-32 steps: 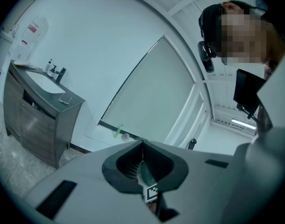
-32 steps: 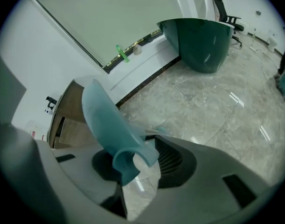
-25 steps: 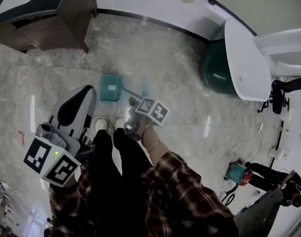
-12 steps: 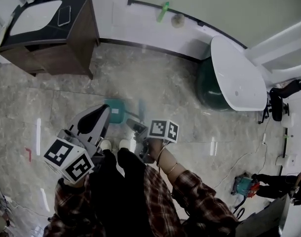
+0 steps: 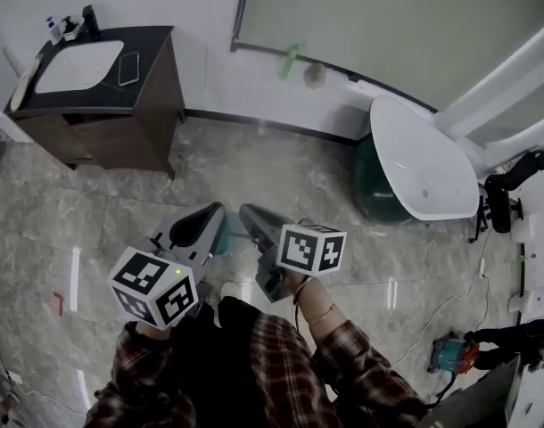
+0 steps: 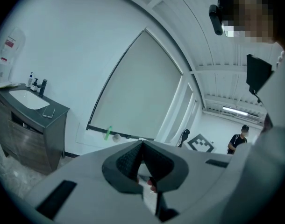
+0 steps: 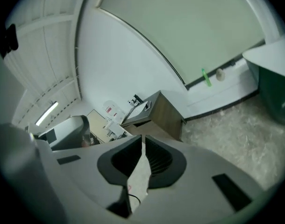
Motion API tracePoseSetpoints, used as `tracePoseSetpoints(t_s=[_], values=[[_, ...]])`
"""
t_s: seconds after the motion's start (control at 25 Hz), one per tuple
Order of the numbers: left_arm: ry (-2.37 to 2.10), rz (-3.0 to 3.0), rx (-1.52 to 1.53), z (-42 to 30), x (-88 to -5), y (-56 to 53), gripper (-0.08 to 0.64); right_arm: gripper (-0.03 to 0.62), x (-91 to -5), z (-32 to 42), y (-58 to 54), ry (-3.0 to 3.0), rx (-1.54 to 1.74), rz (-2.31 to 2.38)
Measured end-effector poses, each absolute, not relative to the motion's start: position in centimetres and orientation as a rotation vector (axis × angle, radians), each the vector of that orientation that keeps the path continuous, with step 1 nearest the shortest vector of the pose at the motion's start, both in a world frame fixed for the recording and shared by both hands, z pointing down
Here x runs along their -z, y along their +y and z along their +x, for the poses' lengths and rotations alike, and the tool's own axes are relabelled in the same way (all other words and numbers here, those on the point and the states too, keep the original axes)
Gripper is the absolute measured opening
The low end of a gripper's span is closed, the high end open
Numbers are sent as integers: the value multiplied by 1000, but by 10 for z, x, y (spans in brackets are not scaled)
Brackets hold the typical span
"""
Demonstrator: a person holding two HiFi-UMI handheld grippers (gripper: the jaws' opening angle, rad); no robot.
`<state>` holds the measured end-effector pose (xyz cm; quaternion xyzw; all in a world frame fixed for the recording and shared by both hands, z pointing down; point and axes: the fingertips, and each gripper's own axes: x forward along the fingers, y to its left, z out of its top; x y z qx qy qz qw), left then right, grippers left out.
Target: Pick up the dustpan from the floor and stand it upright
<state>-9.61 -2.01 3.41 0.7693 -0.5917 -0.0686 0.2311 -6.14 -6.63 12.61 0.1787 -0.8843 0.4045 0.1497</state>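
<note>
- the left gripper (image 5: 210, 214) was clenched with its pads meeting at the tips and nothing between them. the right gripper (image 5: 252, 214) had just been closing, leaving only a thin slit, and it was empty too.
- the dustpan could not be made out in any view. my guess was that it stood or lay on the floor (image 5: 299, 176) under the two grippers, just ahead of the person's shoe (image 5: 229, 290).
- both gripper views looked nearly level at the wall, so the dustpan lay below the line of either pair of jaws.
- its long axis, whether it was upright, and which hand was nearer could not be told, as the grippers hung side by side.
- the only print was the square black-and-white markers on the left cube (image 5: 154, 285) and the right cube (image 5: 312, 248).
- a red-and-white wall label (image 6: 10, 42) above the vanity (image 5: 156, 105) was too small to read, and no brand showed.
</note>
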Motion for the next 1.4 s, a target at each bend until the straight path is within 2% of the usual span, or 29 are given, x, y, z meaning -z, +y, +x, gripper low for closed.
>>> tracePoseSetpoints(t_s=[0.28, 0.52, 1.4], values=[[-1669, 2153, 152, -104, -9, -21, 12, 12, -55, -73, -58, -2669, -641, 492], [-1705, 2132, 164, -116, -2, -14, 12, 11, -6, -73, -45, -2790, -426, 539], [-1599, 2167, 134, -98, -17, -12, 12, 11, -11, -70, -38, -2770, -394, 601]])
